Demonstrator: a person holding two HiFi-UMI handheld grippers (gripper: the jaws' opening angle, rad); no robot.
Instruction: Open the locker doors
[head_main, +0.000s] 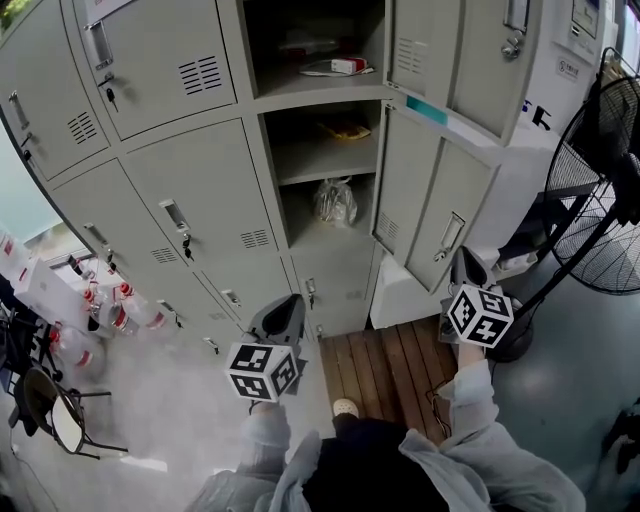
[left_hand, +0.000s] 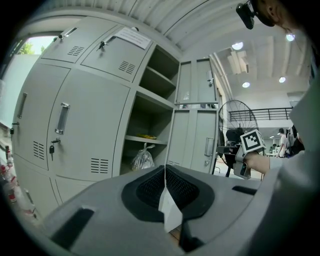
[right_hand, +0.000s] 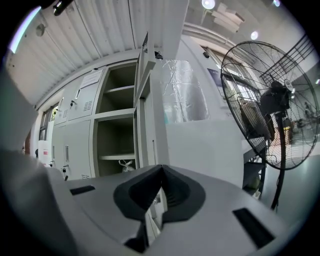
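Right claw (head_main: 466, 265) closed, and we see nothing in it; it sits just beside the handle (head_main: 449, 238) of the open locker door (head_main: 415, 185), right of centre. Left claw (head_main: 285, 310) also closed, lower centre, near the shut doors (head_main: 195, 215).

A factory-like workshop hall: grey metal lockers (head_main: 190, 200), a big standing fan (head_main: 600, 190) at right, ribbed metal roof (left_hand: 165, 12), concrete floor (head_main: 570, 370).

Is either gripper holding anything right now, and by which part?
Nothing is held. The left gripper and the right gripper both have their jaws shut with nothing between them; the right one sits close to the open door.
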